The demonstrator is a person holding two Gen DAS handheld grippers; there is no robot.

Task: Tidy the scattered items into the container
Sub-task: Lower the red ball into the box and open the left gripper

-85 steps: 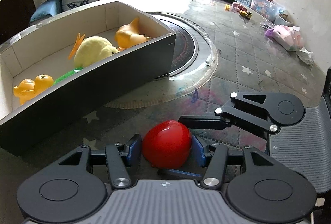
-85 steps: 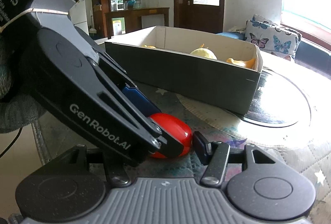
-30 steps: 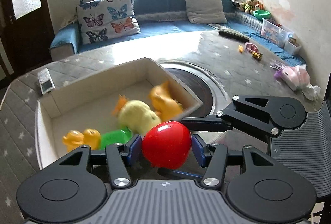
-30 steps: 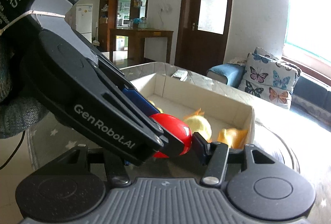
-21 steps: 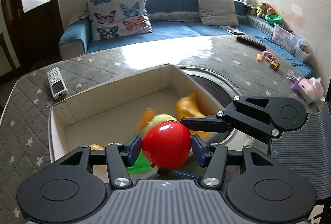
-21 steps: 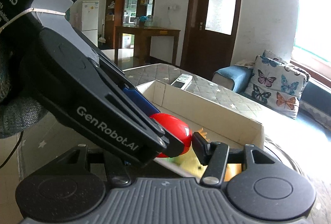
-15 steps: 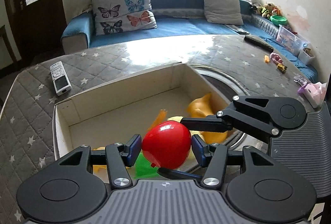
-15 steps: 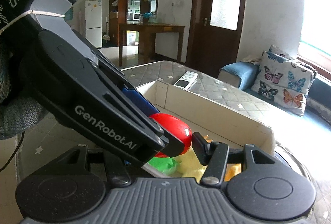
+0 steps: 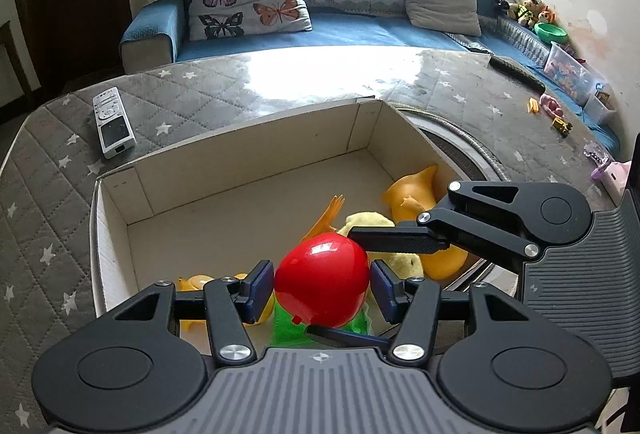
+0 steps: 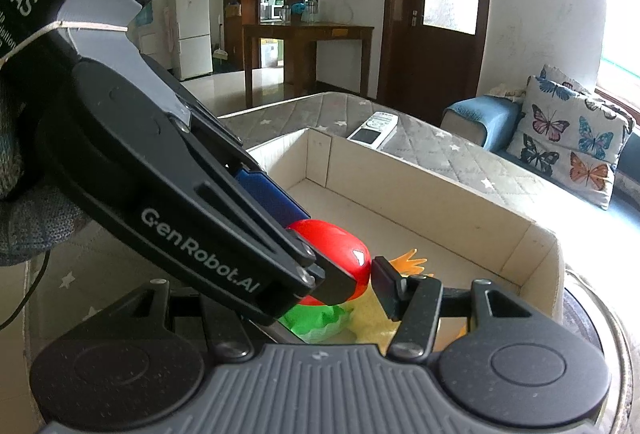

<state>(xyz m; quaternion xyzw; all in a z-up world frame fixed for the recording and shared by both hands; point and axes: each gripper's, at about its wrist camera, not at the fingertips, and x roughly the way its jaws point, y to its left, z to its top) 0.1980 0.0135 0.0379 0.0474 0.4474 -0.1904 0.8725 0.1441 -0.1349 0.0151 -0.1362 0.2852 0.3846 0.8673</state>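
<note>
A shiny red toy (image 9: 322, 279) is held above the open cardboard box (image 9: 248, 169), between the fingers of both grippers. My left gripper (image 9: 320, 286) has its blue pads on the toy's left and right sides. My right gripper (image 10: 352, 280) reaches in from the right; one finger (image 9: 396, 234) lies over the toy's top and one under it. The toy also shows in the right wrist view (image 10: 340, 250). In the box lie a yellow plush (image 9: 376, 230), orange toys (image 9: 420, 193), a yellow duck (image 9: 196, 284) and a green toy (image 9: 288, 326).
A white remote (image 9: 113, 121) lies on the quilted table left of the box. A round glass turntable (image 9: 452, 141) sits right of the box. Small toys (image 9: 552, 109) and a black remote (image 9: 516, 73) lie at the far right. A blue sofa with butterfly cushions (image 9: 248, 1) stands behind.
Both grippers have lifted the red toy from the table beside the box and carried it over the box's open top. The hold on the toy is unchanged.
</note>
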